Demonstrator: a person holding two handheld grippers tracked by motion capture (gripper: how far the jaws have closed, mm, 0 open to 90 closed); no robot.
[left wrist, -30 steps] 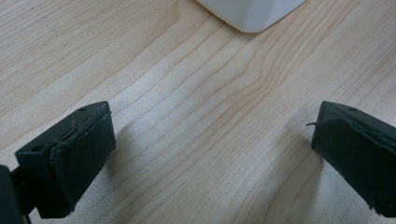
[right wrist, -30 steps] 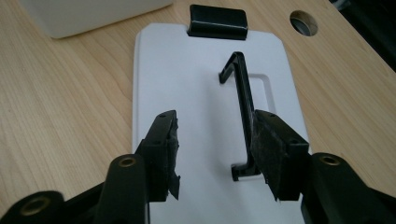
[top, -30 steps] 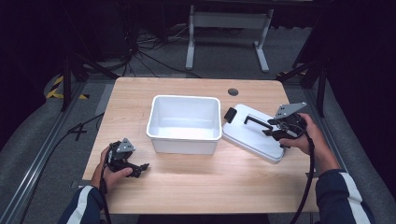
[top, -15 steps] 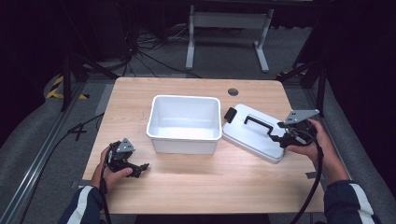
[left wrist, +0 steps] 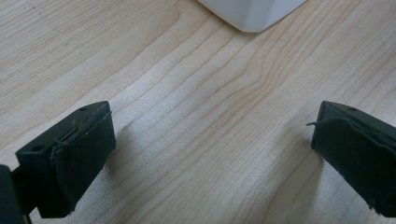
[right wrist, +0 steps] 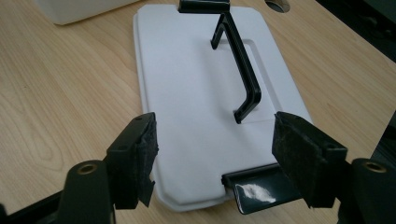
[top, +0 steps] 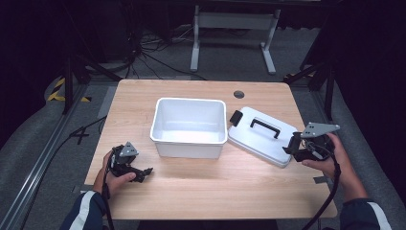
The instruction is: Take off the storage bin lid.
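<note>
Our right claw (top: 293,146), its jaws just opened and empty, sits at the lid's (top: 261,135) near end; its handle (right wrist: 240,74) runs straight ahead. Our left claw (top: 146,171) rests apart, farther off.

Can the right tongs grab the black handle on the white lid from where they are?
Probably yes. The right tongs are open, nothing between them, and the black handle stands straight ahead on the lid, nothing blocking.

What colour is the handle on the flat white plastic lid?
Black handle; the right gripper view shows it best.
</note>
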